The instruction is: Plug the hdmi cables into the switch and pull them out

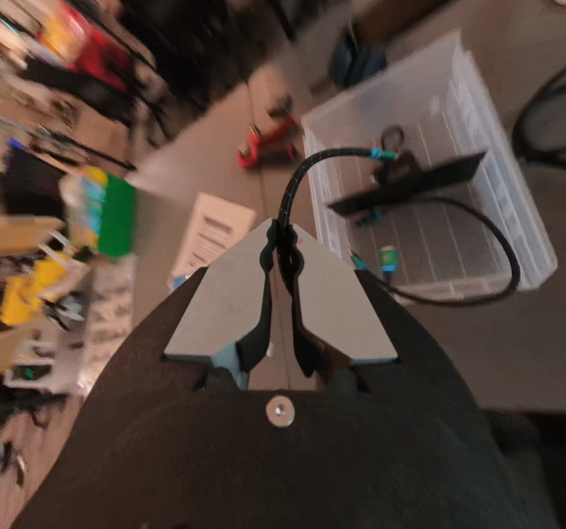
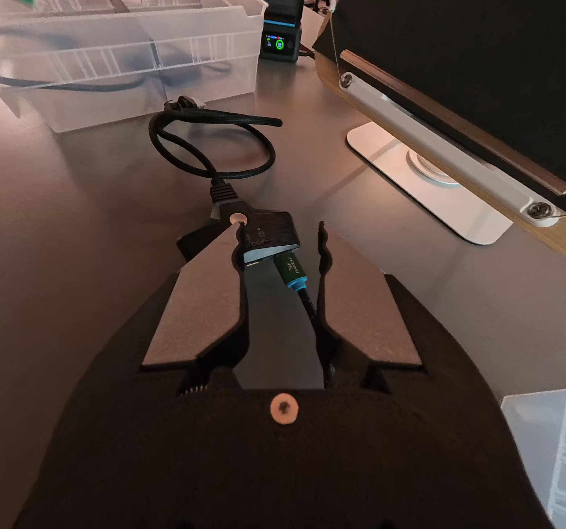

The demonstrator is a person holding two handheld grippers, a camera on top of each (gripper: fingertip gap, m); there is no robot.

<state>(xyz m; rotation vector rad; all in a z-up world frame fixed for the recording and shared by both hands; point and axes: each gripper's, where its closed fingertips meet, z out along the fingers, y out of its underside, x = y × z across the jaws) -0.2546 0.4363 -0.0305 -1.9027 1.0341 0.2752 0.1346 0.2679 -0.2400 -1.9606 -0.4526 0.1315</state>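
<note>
In the left wrist view my left gripper (image 1: 283,229) is shut on a black braided HDMI cable (image 1: 306,171). The cable arcs up from the pads to its green plug with a blue collar (image 1: 382,155), over a clear plastic bin (image 1: 459,91). More green and blue plugs (image 1: 387,258) lie in the bin. In the right wrist view my right gripper (image 2: 280,226) is open around the near end of the black HDMI switch (image 2: 269,229) on the table. A green plug with a blue collar (image 2: 289,269) sits in the switch's near face. The right pad stands clear of both.
The switch's own black cable (image 2: 214,147) loops toward the clear bin (image 2: 153,39). A monitor (image 2: 459,55) on a white stand (image 2: 428,177) is at the right. A small device with a lit screen (image 2: 280,24) stands behind. A white box (image 1: 214,232) and a red tool (image 1: 266,143) lie left of the bin. Tip to tip, the grippers are about 50 cm apart.
</note>
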